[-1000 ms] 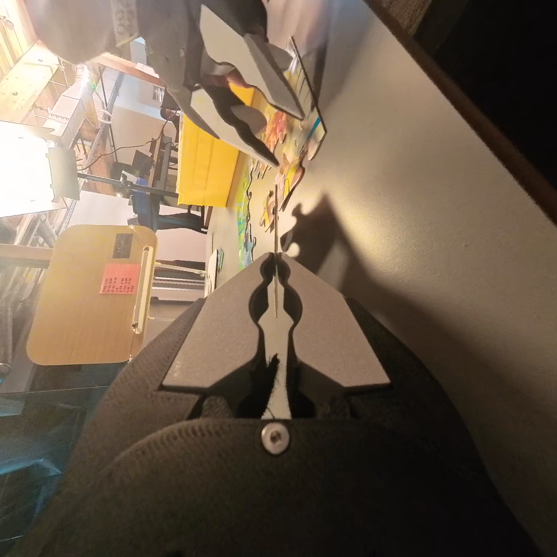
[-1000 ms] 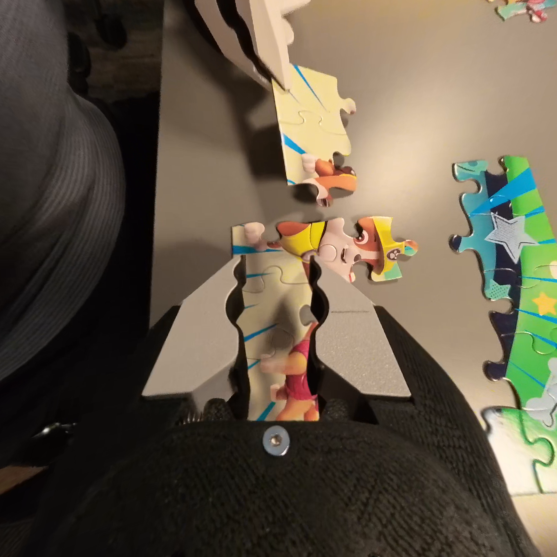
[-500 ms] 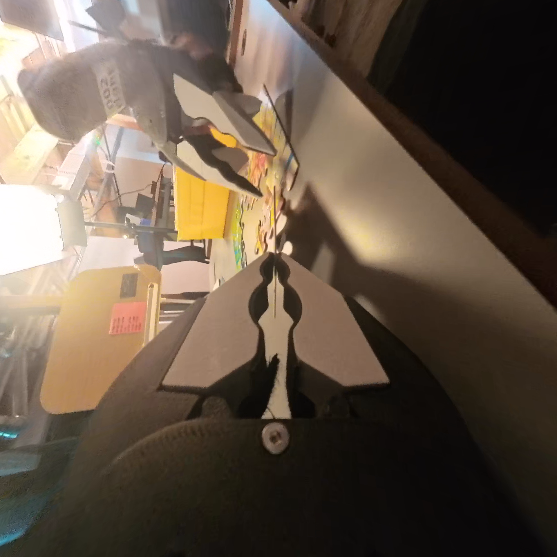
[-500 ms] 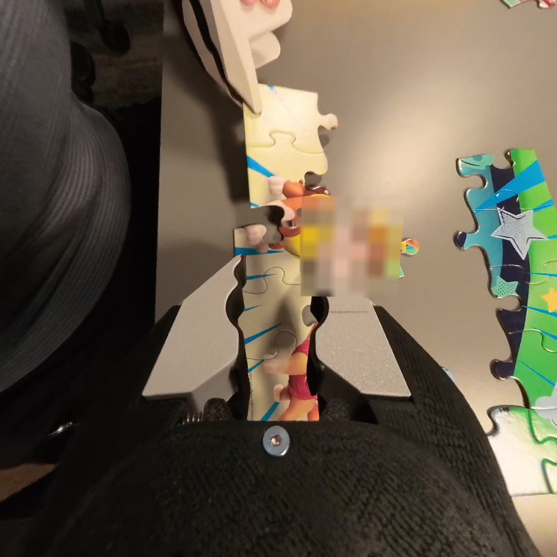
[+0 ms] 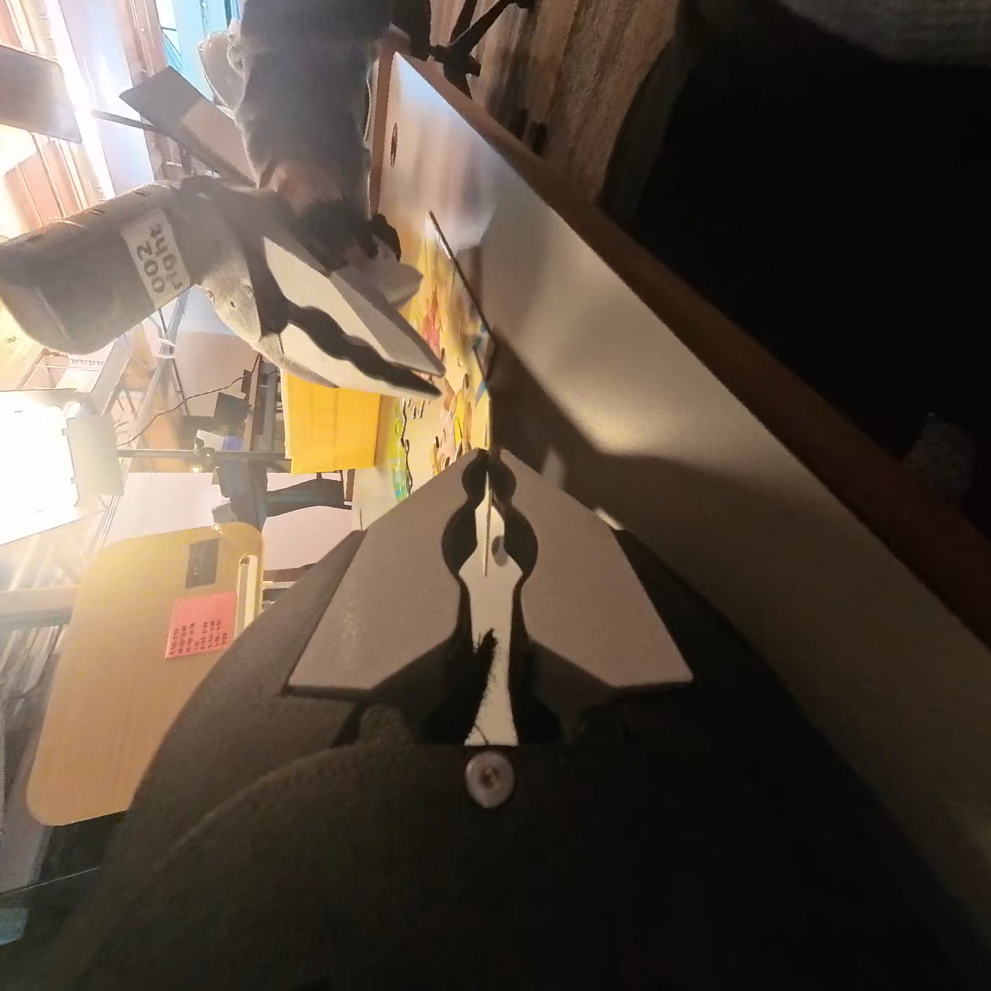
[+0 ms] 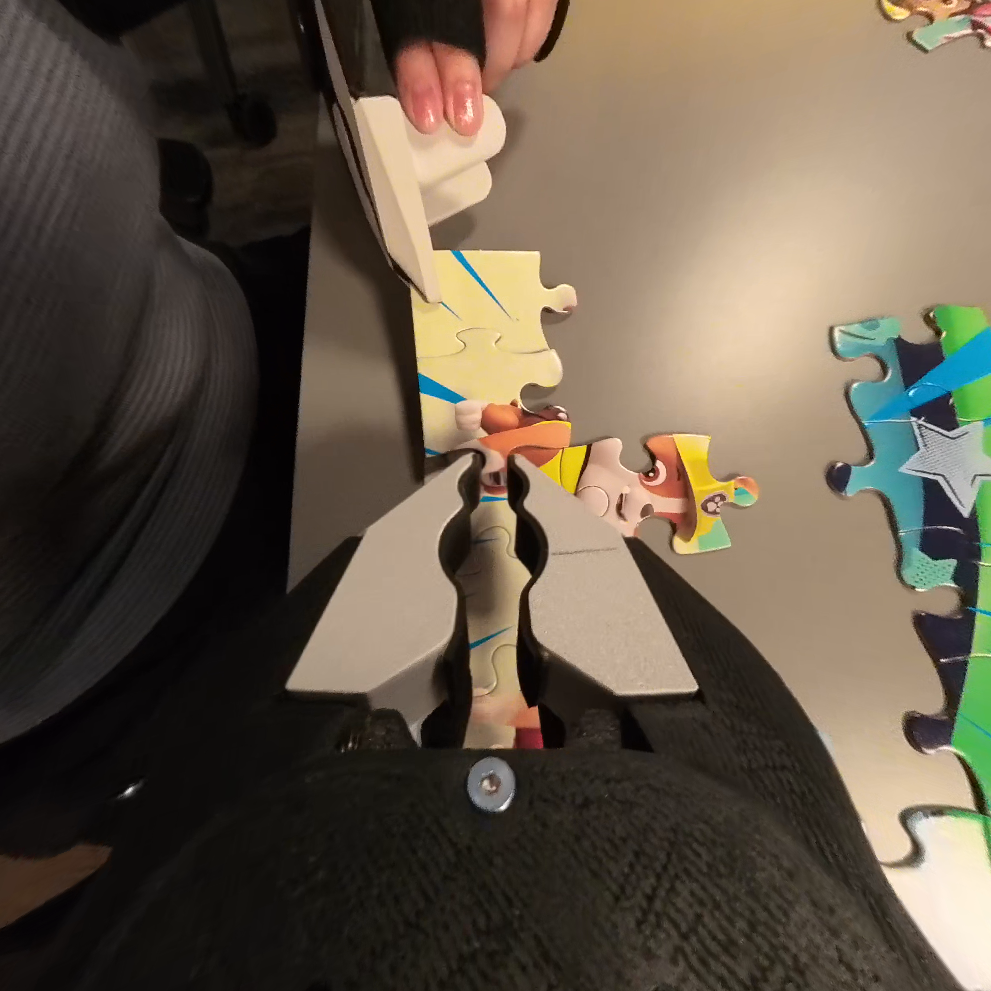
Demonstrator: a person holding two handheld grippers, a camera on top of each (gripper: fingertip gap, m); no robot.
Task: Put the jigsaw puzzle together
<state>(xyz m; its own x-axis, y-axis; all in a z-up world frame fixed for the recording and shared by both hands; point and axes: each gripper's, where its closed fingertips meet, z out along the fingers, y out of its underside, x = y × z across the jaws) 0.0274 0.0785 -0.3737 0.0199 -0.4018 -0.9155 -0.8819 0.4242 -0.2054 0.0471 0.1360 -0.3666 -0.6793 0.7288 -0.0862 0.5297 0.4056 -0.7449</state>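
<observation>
Grey jaws, black knit gloves

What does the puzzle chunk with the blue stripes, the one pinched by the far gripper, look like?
The puzzle chunk is flat cardboard, a few pale yellow pieces locked together, with blue streaks and part of an orange cartoon pup at its near end. It has a straight left edge and knobs on the right. The left gripper clamps its far left corner. Its near end overlaps the pup-face chunk on the grey table, just ahead of the right gripper.
</observation>
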